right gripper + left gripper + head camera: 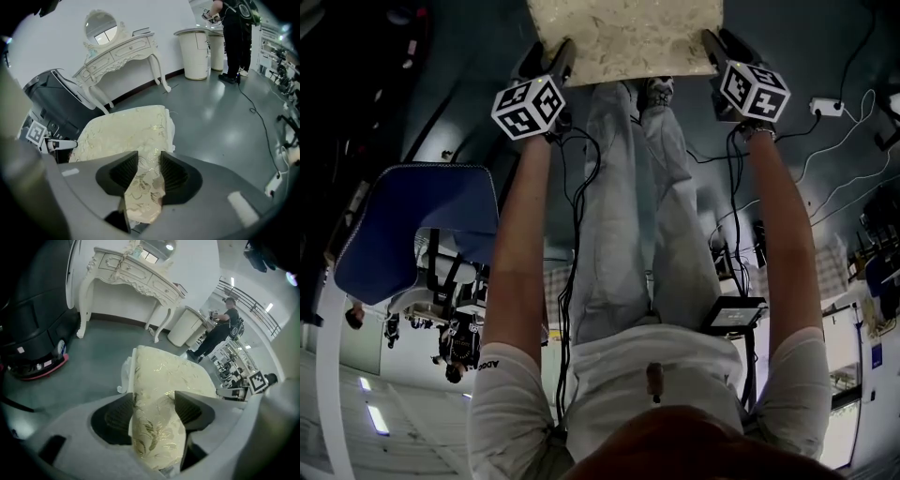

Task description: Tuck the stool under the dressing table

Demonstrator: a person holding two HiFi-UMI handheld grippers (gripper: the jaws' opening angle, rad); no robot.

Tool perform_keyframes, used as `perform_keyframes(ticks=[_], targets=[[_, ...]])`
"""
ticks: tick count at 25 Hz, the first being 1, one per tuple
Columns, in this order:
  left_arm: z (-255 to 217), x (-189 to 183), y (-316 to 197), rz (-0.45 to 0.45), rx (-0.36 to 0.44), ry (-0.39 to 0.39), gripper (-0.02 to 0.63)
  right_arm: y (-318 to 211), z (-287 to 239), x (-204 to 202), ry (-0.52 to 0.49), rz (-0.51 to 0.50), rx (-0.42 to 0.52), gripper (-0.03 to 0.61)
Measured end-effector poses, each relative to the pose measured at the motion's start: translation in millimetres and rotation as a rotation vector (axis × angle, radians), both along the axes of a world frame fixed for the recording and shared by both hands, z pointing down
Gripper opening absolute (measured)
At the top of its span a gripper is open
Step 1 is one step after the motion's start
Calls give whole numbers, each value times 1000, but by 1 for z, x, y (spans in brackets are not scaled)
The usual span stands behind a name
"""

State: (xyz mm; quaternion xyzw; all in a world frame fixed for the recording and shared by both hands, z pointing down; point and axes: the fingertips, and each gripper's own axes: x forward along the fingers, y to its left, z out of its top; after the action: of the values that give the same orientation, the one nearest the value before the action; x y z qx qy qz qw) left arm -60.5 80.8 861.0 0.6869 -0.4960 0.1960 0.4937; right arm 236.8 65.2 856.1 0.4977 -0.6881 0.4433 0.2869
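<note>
Step in hand: taking hold of the stool (pixel 623 37), not yet moving it. It stands on the grey floor (pixel 220 117) directly in front of your feet, with its cream, gold-patterned cushion facing up. It is well apart from the dressing table (pixel 119 54), which stands against the white wall ahead with bare floor between. Your left gripper (pixel 153 397) straddles the cushion's left edge with the jaws spread wide. The fabric sits between the pads, but I judge no clamp there yet. Your right gripper (pixel 149 153) has its pads drawn in on the cushion's right edge, fabric pinched between them, so that side reads as gripped. Next move, as I judge it: close the left jaws on the seat so both sides carry evenly. Then take the stool straight ahead and in between the table's curved legs, keeping it square to the front. Watch the black machine (pixel 33 333) standing just beside the table's left legs.
</note>
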Motion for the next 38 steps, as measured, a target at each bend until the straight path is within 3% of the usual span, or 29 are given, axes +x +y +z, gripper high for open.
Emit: perform_keyframes(ticks=[12, 26, 38], targets=[[1, 0, -10, 61, -31, 35, 268, -14, 0, -4, 64, -32, -33, 144], [5, -55, -108, 39, 24, 18, 261, -113, 2, -59, 65, -46, 27, 142], [2, -60, -154, 37, 19, 11, 261, -169, 2, -67, 68, -117, 28, 138]])
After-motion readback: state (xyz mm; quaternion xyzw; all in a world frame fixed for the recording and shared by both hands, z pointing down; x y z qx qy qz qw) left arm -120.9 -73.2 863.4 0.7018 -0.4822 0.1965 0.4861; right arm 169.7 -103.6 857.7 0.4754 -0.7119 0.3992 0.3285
